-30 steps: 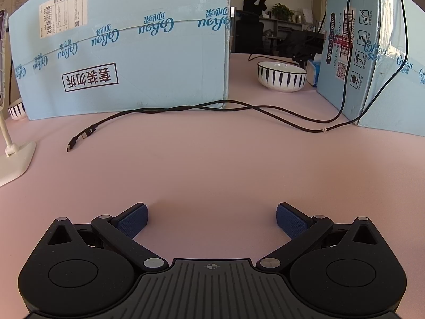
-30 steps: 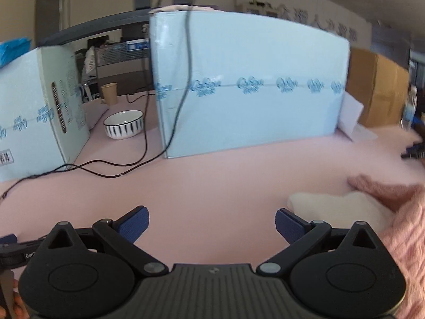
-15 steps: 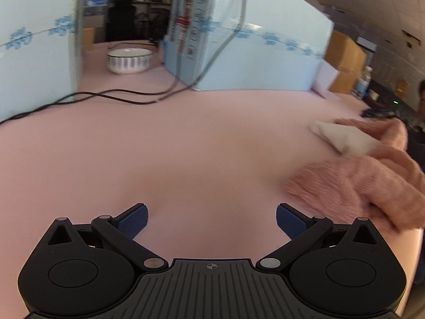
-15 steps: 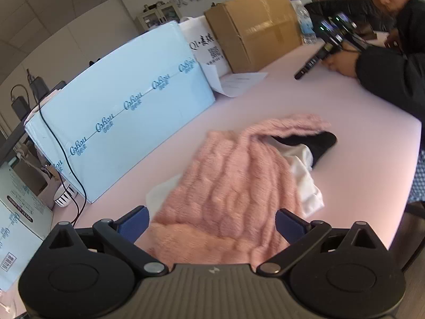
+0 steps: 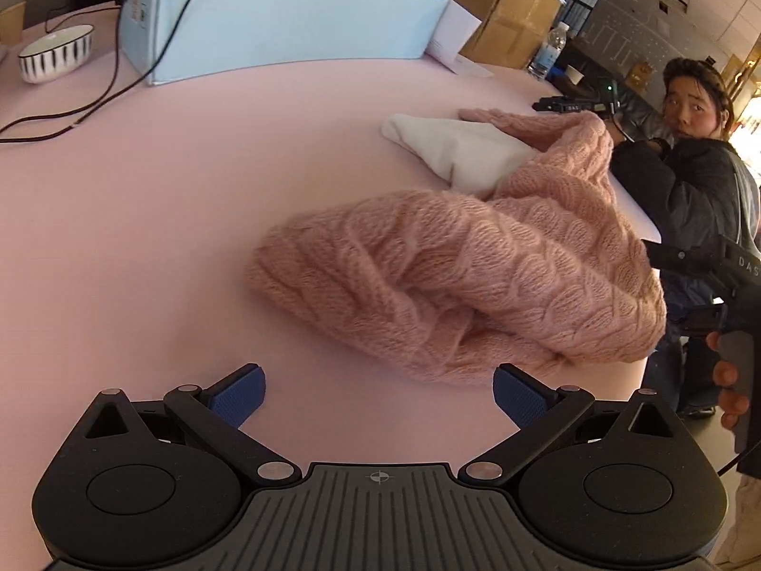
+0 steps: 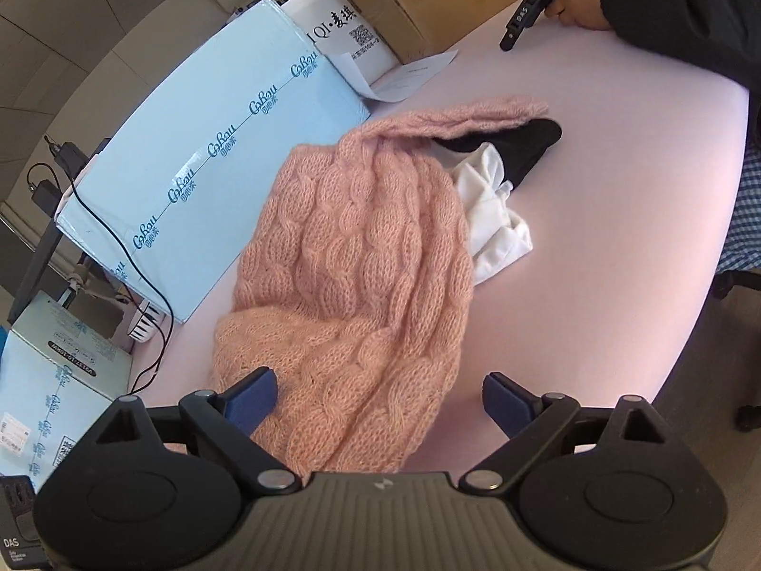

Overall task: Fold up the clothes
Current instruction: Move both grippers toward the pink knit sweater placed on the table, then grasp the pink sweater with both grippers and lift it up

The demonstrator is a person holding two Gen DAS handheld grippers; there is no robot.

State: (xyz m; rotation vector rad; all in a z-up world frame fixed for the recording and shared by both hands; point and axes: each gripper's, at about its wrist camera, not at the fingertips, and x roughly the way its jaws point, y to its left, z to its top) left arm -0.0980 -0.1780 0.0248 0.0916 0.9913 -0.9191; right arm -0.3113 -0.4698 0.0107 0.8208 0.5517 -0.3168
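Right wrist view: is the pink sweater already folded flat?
No, the pink sweater lies crumpled in a heap over a white garment and a black garment.

A: What does the left claw (image 5: 378,392) look like?

B: Matte black plastic. Two round housings, each with a shallow disc, flank a ribbed grey centre plate carrying a small crosshair mark. Angled black link arms run forward, pinned with silver rivets, and end in fingers (image 5: 238,392) faced with dark blue textured pads.

A: And the right claw (image 6: 380,397)?

B: Same build: black housings, triangular cut-outs near the outer pivots, silver rivets, blue pads (image 6: 252,397), a tiny pale emblem on the ribbed plate.

A: Any skin showing?

B: A few bare fingertips wrapped around a black handle (image 5: 737,333) lettered "DAS" in white.
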